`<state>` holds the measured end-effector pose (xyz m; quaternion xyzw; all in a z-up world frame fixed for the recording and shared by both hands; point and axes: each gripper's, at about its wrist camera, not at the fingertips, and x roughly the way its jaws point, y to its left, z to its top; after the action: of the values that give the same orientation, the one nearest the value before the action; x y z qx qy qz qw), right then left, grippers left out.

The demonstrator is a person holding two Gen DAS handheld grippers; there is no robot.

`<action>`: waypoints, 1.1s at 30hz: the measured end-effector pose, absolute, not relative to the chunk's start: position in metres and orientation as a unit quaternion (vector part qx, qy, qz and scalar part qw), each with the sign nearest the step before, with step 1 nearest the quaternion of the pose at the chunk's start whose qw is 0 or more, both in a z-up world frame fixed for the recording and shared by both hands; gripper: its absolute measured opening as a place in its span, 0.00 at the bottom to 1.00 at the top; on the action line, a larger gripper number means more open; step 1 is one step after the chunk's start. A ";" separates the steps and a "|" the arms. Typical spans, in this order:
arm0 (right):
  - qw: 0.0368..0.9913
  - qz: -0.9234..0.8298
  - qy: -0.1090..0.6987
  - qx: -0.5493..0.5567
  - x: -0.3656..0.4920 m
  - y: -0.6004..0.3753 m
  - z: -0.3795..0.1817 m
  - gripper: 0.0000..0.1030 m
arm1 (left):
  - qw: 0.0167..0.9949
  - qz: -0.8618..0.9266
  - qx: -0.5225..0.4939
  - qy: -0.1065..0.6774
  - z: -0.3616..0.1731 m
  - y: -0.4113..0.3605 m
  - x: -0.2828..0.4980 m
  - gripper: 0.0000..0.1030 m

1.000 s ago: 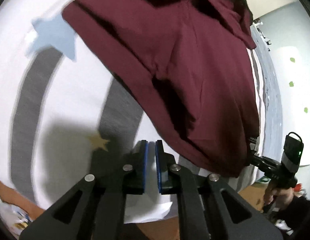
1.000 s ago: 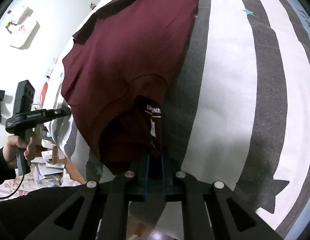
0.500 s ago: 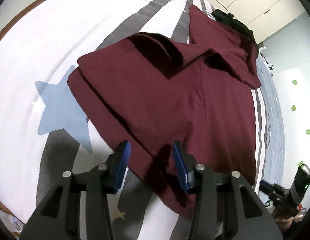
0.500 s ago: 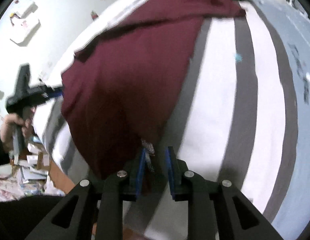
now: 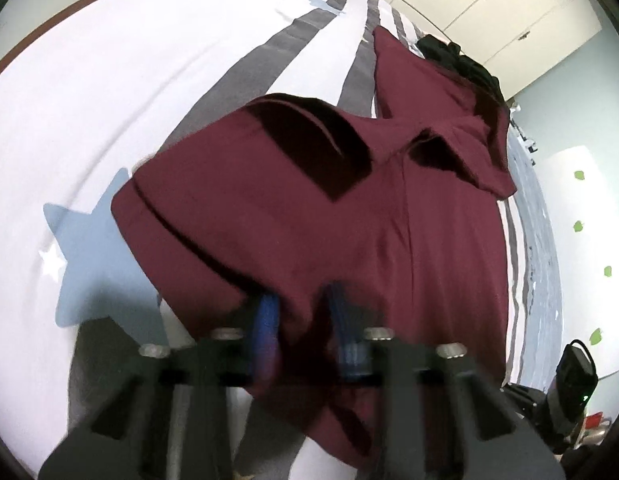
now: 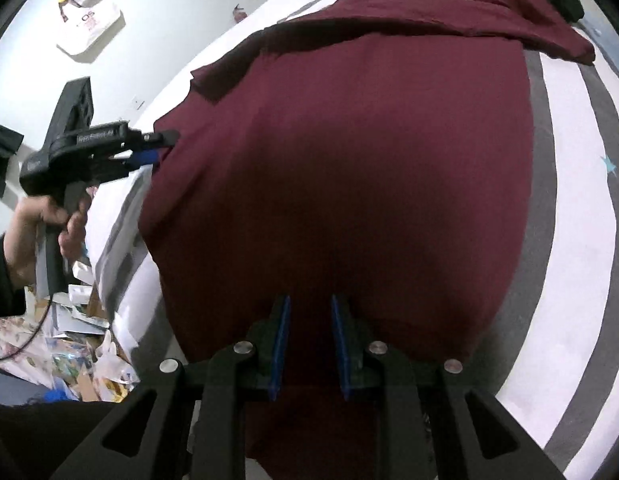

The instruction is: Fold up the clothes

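Observation:
A maroon shirt lies spread on a white bedspread with grey stripes, one sleeve folded back near its far end. My left gripper is at the shirt's near edge with a fold of cloth between its blurred blue pads. In the right wrist view the left gripper is shut on the shirt's left edge, held by a hand. My right gripper hovers over the near end of the shirt. Its jaws stand apart with cloth lying under the gap, and the pads do not press on it.
A pale blue star is printed on the bedspread left of the shirt. A black garment lies at the bed's far end. Papers and bags litter the floor beside the bed, and a white bag lies further off.
The left gripper opened, moved from the bare bedspread onto the shirt's edge and closed on it. The right gripper let go of the collar, parted its jaws and moved over the shirt.

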<state>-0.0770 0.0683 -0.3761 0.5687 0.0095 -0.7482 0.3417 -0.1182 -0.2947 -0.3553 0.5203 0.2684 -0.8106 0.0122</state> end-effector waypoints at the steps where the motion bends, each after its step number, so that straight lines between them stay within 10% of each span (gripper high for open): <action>1: 0.342 -0.748 0.009 0.568 -0.077 0.070 -0.377 0.19 | 0.015 -0.809 0.522 0.269 -0.355 -0.297 -0.117 0.01; 23: 0.350 -0.735 0.036 0.580 -0.074 0.065 -0.381 0.09 | 0.121 -0.814 0.516 0.237 -0.326 -0.345 -0.091 0.08; 33: 0.353 -0.732 0.038 0.582 -0.076 0.062 -0.382 0.09 | -0.038 -0.834 0.530 0.147 -0.337 -0.255 -0.187 0.09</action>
<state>-0.0761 0.0624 -0.3819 0.5820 0.0378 -0.7318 0.3525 -0.1865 -0.2553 -0.3366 0.5298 0.1466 -0.8345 -0.0384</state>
